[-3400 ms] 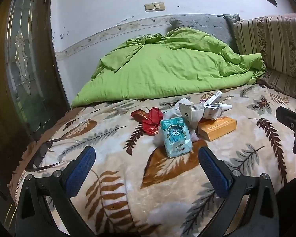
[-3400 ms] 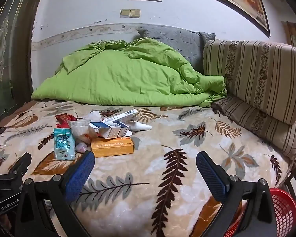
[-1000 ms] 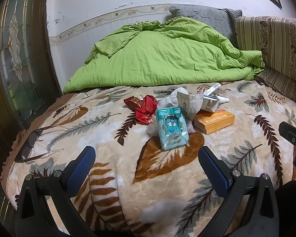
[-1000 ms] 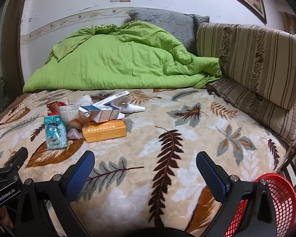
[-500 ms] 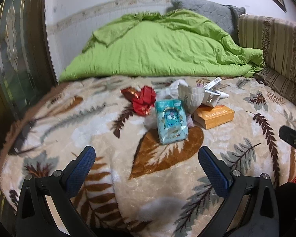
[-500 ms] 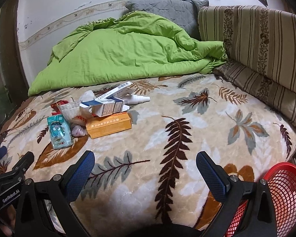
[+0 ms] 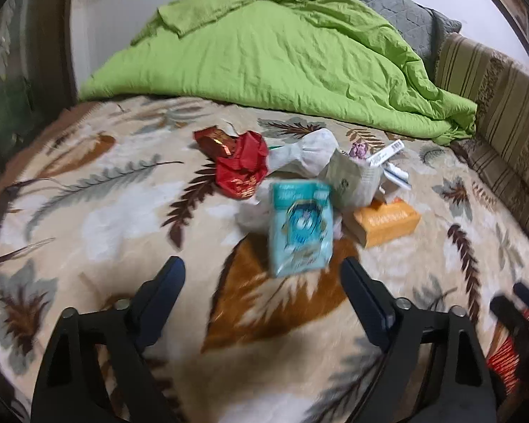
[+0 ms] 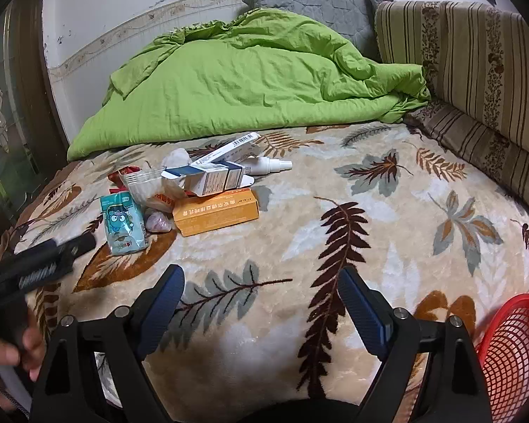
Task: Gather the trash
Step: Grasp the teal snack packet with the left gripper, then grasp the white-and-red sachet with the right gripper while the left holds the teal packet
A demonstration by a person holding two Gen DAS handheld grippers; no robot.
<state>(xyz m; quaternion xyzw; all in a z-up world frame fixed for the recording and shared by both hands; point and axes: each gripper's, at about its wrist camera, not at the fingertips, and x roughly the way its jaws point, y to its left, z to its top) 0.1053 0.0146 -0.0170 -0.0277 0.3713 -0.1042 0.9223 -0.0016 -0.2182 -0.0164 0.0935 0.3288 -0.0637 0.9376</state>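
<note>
Left wrist view. The left tool (image 7: 262,282) is seen nearer the trash pile than a second ago, and the picture is smeared by motion. Its jaws stand apart but are closing, with nothing between them. The teal packet (image 7: 299,227) lies just ahead, slightly right of the tool's midline. Behind it are a red wrapper (image 7: 241,167) to the left, a white crumpled bag (image 7: 306,157), and an orange box (image 7: 384,222) to the right, all on the bed (image 7: 105,218). A first grasp is judged to be starting, with the teal packet the likely target.

Right wrist view. The right tool (image 8: 261,283) is seen closer to the bed than a second ago. Its jaws are apart, closing, and empty. The pile lies ahead and to the left. The orange box (image 8: 217,211) is nearest, the teal packet (image 8: 123,224) further left beside the left tool (image 8: 49,259). A red basket (image 8: 515,356) sits at the lower right, just beside the right tool. Nothing is seen in the basket's visible part.
</note>
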